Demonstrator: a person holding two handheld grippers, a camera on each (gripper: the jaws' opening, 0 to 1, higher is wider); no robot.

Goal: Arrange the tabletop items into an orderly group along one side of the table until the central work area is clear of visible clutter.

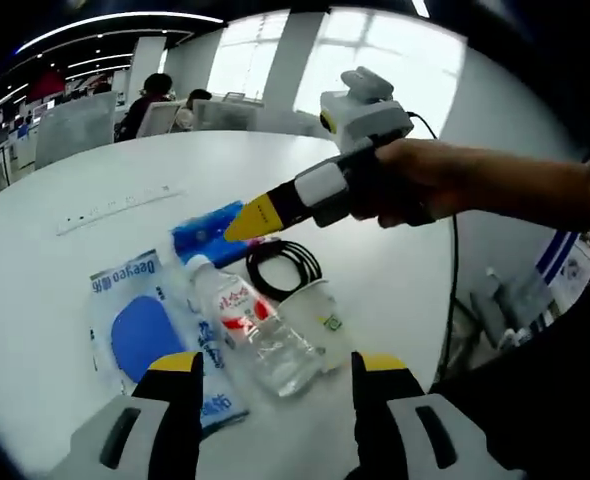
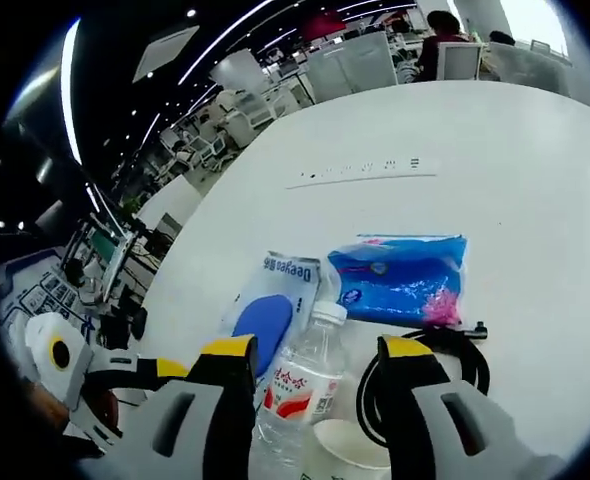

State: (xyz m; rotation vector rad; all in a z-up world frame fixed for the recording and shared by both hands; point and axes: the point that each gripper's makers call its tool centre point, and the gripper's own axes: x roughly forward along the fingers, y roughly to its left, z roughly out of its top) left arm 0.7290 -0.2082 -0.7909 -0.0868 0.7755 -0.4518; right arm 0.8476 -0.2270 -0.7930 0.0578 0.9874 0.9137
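Note:
On the white table (image 1: 65, 290) lie a clear water bottle (image 1: 255, 330) with a red label, a clear plastic cup (image 1: 320, 320), a coiled black cable (image 1: 280, 265), a blue packet (image 1: 207, 235) and a white pouch with a blue oval (image 1: 140, 330). My left gripper (image 1: 275, 362) is open, hovering over the bottle and cup. A hand holds my right gripper (image 1: 250, 220), its yellow tip above the blue packet. In the right gripper view my right gripper (image 2: 315, 350) is open above the bottle (image 2: 300, 380), with the cup (image 2: 340, 450), cable (image 2: 445, 365), packet (image 2: 405, 275) and pouch (image 2: 275, 310) around it.
A long white strip (image 1: 120, 207) lies farther back on the table (image 2: 495, 150). The table's edge curves close on the right (image 1: 445, 300), with floor clutter beyond. Chairs, desks and seated people stand past the far edge. The left gripper (image 2: 140, 378) enters from the lower left.

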